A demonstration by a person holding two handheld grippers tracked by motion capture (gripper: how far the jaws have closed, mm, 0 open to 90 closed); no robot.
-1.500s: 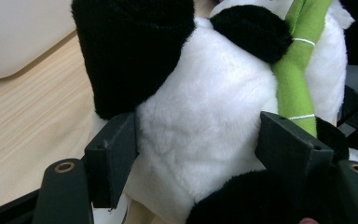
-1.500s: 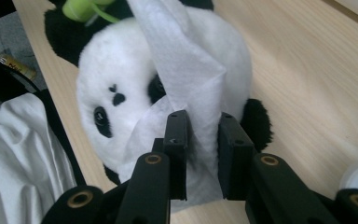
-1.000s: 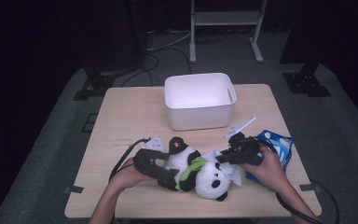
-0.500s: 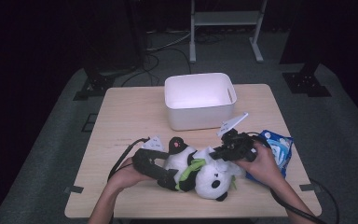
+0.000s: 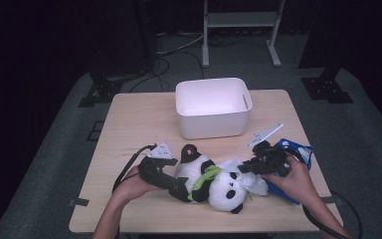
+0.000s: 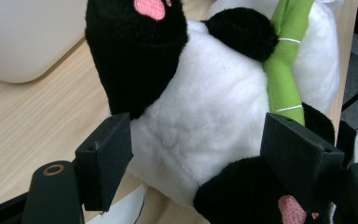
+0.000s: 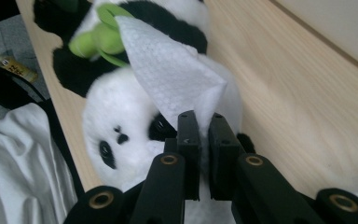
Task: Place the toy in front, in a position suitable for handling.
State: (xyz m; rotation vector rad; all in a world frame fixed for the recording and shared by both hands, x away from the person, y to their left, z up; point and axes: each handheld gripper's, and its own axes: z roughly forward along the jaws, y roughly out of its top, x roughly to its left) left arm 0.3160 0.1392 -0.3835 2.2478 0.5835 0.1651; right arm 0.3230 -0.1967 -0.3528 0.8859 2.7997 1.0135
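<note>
Two tongs worked the panda (image 5: 214,181) at lower centre: my right tongs (image 7: 204,122) had just clenched on the wipe (image 7: 172,70), left tongs (image 6: 196,158) stood released around its body; wiping remained.

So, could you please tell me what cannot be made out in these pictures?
- Printing on the blue packet: high view, too small, half under the right hand.
- Lower edge of the white tissue: right gripper view, hidden between the closed jaws.
- Plush panda's face: left gripper view, cut off.
</note>
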